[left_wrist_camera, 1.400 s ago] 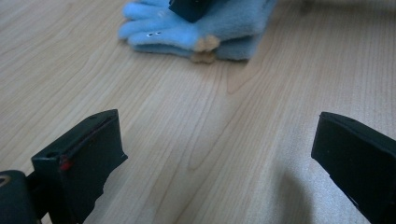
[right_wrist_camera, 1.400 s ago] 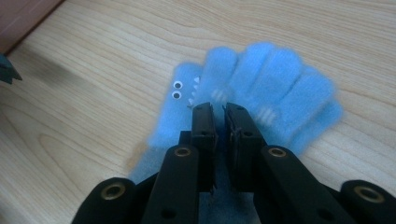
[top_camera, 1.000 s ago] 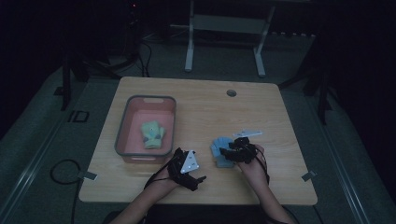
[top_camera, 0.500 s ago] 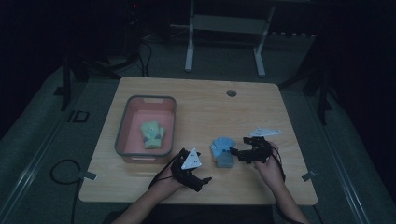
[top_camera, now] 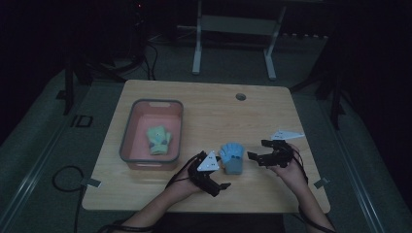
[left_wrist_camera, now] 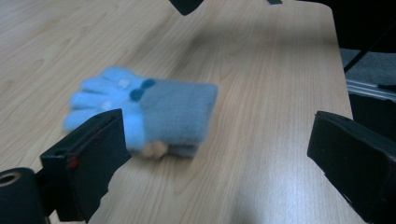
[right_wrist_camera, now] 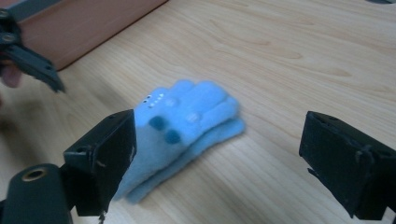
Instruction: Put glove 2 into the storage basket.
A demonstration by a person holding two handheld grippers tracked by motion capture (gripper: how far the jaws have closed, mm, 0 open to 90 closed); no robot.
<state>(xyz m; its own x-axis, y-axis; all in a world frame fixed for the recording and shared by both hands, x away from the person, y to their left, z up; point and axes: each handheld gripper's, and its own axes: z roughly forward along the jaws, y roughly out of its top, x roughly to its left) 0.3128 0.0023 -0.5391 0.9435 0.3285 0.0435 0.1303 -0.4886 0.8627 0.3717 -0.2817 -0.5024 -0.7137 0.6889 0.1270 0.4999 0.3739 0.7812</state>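
While the blue glove (top_camera: 231, 158) is lying flat on the table (top_camera: 214, 116), folded, neither gripper is touching it. In the high view the left gripper (top_camera: 217, 185) is sitting just at the glove's 7 o'clock, its jaws standing wide and released. At the glove's 3 o'clock, the right gripper (top_camera: 256, 154) is hanging near it, its jaws having just been opening, spread wide with nothing between them. Over at 10 o'clock from the glove, a green glove (top_camera: 159, 140) is resting inside the pink bin (top_camera: 130, 130)
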